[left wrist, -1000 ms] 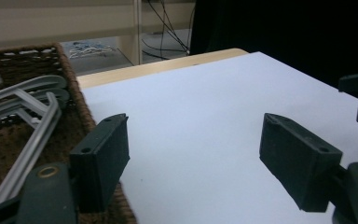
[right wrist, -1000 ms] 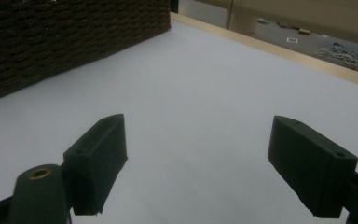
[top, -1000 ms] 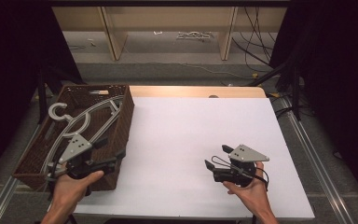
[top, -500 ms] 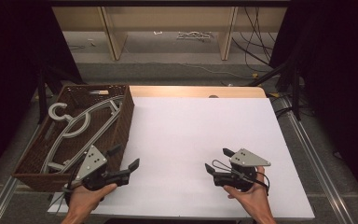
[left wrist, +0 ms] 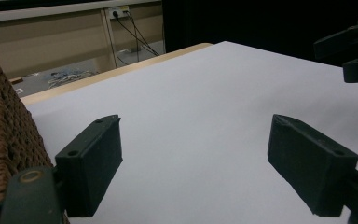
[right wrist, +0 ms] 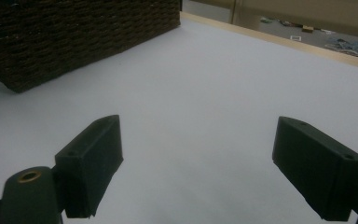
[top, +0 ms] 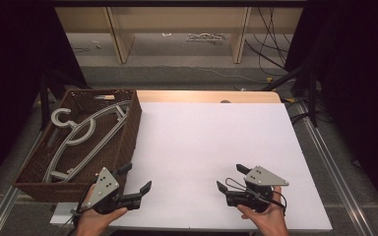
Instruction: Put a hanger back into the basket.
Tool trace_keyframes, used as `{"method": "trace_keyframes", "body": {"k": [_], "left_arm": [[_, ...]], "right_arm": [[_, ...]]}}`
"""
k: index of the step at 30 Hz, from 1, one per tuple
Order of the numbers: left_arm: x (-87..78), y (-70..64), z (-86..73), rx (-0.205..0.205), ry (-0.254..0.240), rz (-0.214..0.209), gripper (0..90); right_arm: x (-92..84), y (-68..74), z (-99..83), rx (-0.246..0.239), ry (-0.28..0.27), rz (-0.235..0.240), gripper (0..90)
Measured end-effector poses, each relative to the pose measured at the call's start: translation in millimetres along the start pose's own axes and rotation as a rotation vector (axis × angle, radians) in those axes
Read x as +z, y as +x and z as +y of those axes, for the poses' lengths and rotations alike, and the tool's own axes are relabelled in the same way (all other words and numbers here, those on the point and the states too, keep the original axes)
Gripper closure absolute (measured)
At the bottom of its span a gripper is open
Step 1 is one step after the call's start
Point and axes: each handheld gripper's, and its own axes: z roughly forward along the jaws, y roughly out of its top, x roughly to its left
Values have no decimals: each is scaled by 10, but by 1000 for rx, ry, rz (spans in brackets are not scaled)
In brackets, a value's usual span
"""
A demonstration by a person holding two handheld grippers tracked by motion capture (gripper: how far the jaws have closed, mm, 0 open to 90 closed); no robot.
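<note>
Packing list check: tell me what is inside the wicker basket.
The wicker basket holds grey clothes hangers, at least two stacked at a slant, hooks toward the far left corner. Whatever lies beneath them or against the near wall is hidden.

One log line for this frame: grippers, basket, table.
left gripper: open, empty, beside basket | right gripper: open, empty | brown woven wicker basket: holds grey plastic hangers | white table sheet: bare

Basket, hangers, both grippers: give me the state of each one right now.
Wicker basket: upright at the table's left edge, holding hangers.
Grey hangers: lying flat inside the basket, stacked.
Left gripper: open, nothing held, beside the basket.
Right gripper: open, nothing held, over the white sheet.
</note>
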Motion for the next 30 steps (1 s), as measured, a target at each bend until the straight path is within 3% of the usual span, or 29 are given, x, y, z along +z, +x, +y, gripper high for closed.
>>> {"method": "trace_keyframes", "body": {"k": [3, 5, 9, 17, 30], "left_arm": [[-5, 7, -3, -9, -16, 2, 172], [-24, 13, -7, -17, -17, 9, 170], [-30, 23, -22, -32, -27, -2, 167], [-34, 23, -24, -24, -15, -2, 165], [-14, 7, -28, -8, -7, -13, 165]], "right_arm": [[-35, 18, -30, -11, 0, -22, 164], [-53, 38, -48, 7, 14, -10, 163], [-104, 57, -88, -8, 0, -23, 163], [-210, 76, -132, 13, -5, -27, 163], [-194, 70, -134, 1, -16, -35, 163]]}}
